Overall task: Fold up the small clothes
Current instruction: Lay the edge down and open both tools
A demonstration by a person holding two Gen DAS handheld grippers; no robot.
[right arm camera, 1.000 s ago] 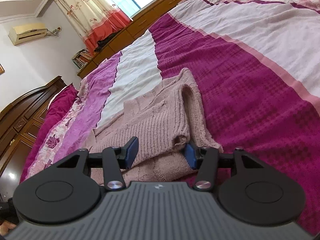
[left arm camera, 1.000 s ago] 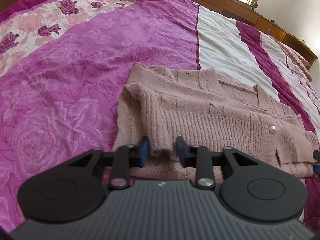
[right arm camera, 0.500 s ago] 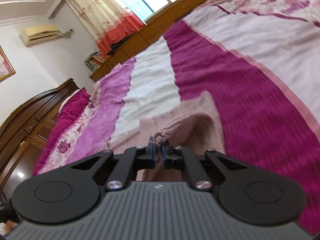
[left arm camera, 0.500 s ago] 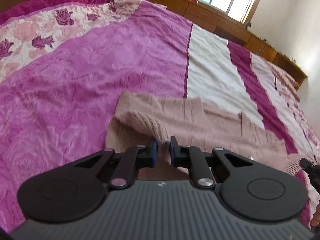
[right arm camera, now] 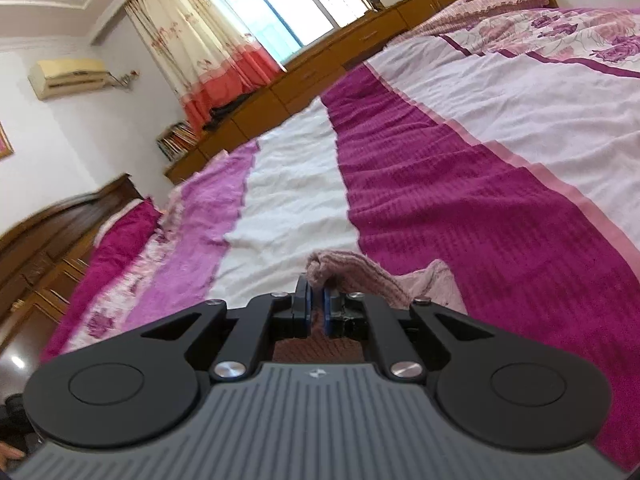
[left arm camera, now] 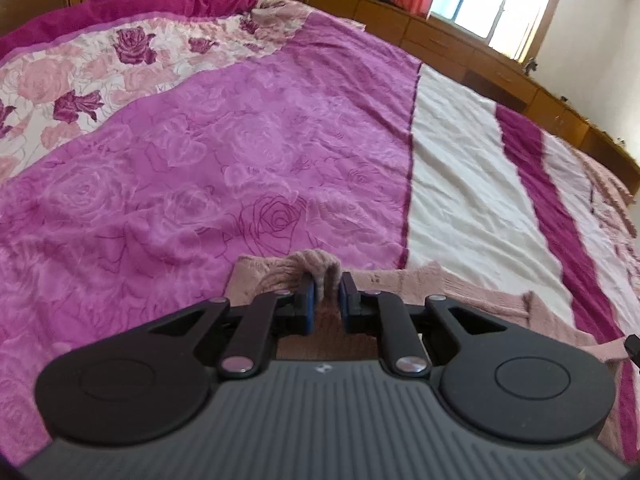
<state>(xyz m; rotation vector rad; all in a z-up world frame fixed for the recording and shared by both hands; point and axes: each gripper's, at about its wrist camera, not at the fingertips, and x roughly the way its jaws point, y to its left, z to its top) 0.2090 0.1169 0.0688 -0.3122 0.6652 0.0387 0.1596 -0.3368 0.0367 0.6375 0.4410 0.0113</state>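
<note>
A dusty-pink knitted cardigan (left arm camera: 460,286) lies on the bed, mostly hidden under my grippers. My left gripper (left arm camera: 327,294) is shut on a bunched corner of the cardigan, lifted off the bedspread. My right gripper (right arm camera: 315,302) is shut on another bunched edge of the same cardigan (right arm camera: 356,268), also raised. In the left wrist view the garment stretches to the right along the bottom of the frame, where a tip of the other gripper (left arm camera: 632,344) shows.
The bed is covered by a magenta rose-patterned spread (left arm camera: 200,168) with white (left arm camera: 472,184) and dark-magenta stripes (right arm camera: 460,200). A wooden headboard (right arm camera: 60,232) stands on one side, low wooden cabinets (left arm camera: 460,40) under the windows, curtains (right arm camera: 208,40) beyond.
Both grippers closed on the cardigan's near edge and lifted it. The views now tilt up over the bed, and far less of the garment shows.
</note>
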